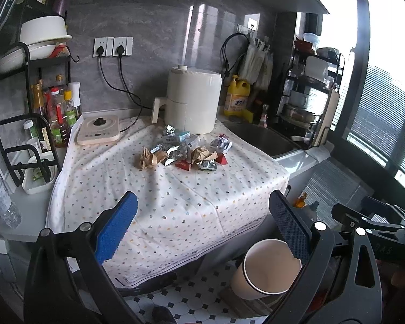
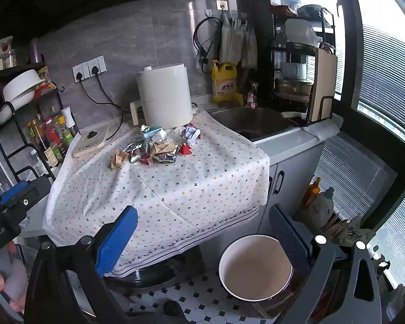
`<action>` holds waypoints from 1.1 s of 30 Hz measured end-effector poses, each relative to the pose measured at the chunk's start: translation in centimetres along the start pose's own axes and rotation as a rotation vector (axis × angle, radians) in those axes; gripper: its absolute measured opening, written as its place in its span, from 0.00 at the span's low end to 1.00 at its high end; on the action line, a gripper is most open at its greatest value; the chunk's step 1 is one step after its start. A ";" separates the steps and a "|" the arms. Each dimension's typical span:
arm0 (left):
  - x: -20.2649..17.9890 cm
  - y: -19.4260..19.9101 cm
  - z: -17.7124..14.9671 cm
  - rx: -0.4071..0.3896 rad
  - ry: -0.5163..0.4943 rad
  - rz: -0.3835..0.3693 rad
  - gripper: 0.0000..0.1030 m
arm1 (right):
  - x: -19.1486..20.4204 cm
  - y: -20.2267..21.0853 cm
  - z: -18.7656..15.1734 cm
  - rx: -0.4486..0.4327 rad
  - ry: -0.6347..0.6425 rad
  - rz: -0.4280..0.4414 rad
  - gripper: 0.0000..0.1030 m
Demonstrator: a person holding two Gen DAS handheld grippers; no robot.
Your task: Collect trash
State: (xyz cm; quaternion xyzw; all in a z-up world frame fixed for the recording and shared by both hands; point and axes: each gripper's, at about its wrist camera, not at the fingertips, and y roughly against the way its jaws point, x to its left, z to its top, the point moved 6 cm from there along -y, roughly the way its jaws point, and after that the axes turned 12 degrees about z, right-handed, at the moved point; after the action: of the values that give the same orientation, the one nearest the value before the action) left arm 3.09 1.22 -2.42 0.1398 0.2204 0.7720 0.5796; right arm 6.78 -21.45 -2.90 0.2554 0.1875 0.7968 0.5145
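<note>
Hovering back from the bench, both grippers stand wide open and hold nothing: the left gripper and the right gripper each frame the dotted cloth between spread fingers. The trash lies in a loose heap near the far end of the cloth, just in front of the white appliance: crumpled brown paper, foil wrappers, red scraps and a small carton. A paper tub stands on the floor below the bench edge, near the right gripper; it is probably the bin, though nothing confirms this.

The risks look plain. Foil and paper are light and springy, so a shallow pinch could let a piece slip or flick its neighbours off the bench. Closing too low could catch the cloth and drag the whole heap. The tub sits low, so a release from up high may miss its mouth.
</note>
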 end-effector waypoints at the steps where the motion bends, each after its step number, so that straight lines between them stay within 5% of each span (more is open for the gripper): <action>1: 0.0 0.0 -0.1 -0.001 0.002 0.000 0.94 | 0.0 0.0 0.0 0.001 0.000 0.003 0.93; 20: 2.1 -0.9 0.7 0.008 0.020 0.055 0.94 | 0.5 -1.9 0.9 0.017 0.015 0.049 0.93; 33: 4.1 -8.2 2.2 0.069 0.057 0.087 0.94 | 0.3 -9.7 3.3 0.088 -0.009 0.114 0.92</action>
State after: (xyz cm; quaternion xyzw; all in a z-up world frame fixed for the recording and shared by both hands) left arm 9.72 7.45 -4.81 0.1470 0.2569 0.7922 0.5337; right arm 15.67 -17.18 -5.58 0.2914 0.2051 0.8147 0.4574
